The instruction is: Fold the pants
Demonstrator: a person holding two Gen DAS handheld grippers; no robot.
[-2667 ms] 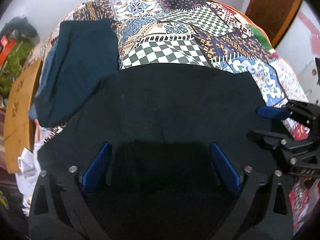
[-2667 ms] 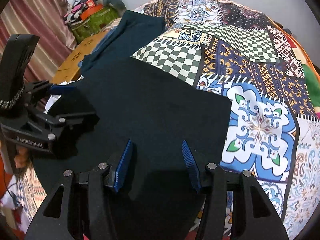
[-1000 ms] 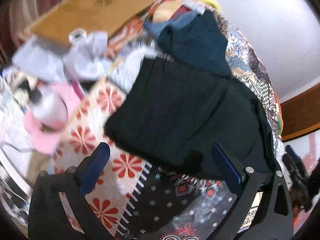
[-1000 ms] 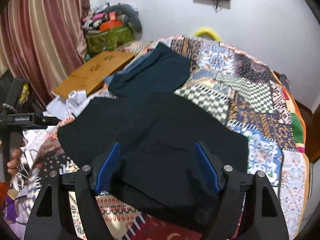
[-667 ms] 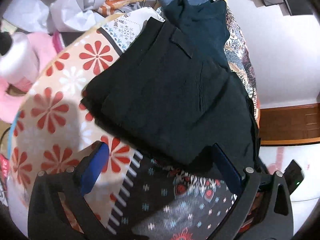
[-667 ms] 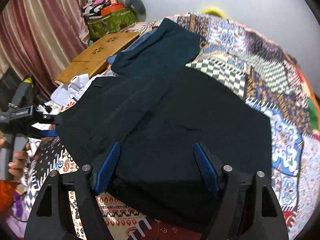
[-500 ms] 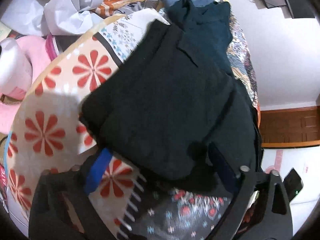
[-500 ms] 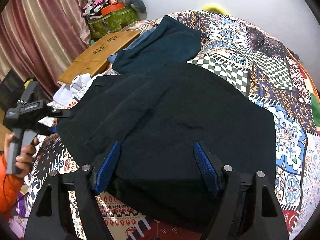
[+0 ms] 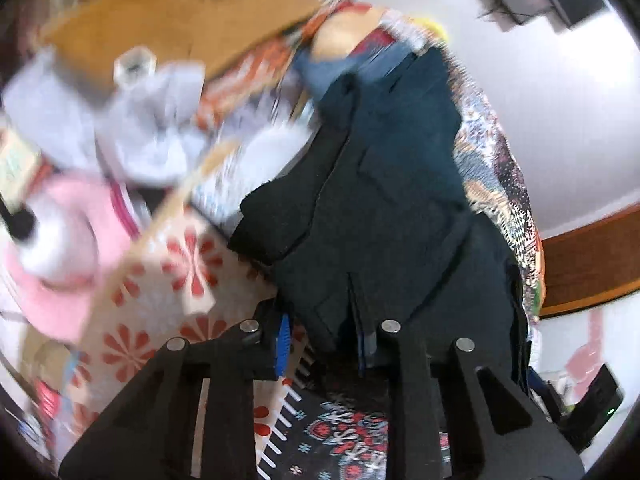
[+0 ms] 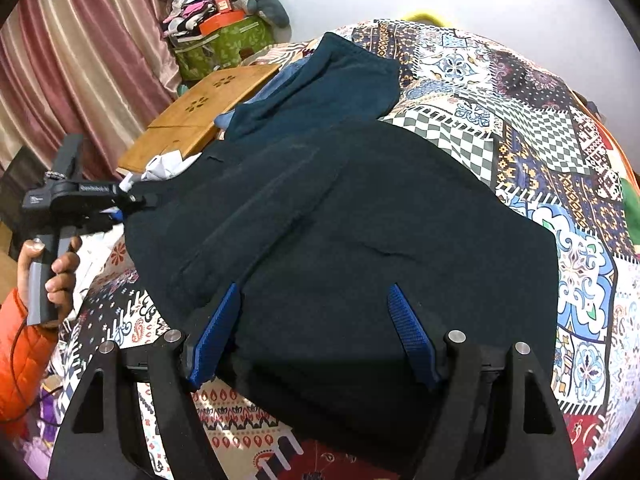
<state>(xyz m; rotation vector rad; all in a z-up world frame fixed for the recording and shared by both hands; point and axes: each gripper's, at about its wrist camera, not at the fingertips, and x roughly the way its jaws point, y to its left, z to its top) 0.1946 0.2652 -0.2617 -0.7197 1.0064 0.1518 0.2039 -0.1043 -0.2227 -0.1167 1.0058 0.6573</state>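
left hand-held gripper (image 9: 322,344) pinching pants (image 10: 344,240) edge, blurred | right hand-held gripper (image 10: 316,336) spread

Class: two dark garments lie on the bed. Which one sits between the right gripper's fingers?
The black pants, nearest the camera; the teal garment lies farther back, beside the wooden board.

My bed (image 10: 560,128), w/ patchwork cover, carries the black pants (image 10: 360,232) spread across its near-left part. Far left, a teal garment (image 10: 340,80) lies on the cover, its near edge meeting the pants. Wooden board (image 10: 200,116) sits at bed's left edge.
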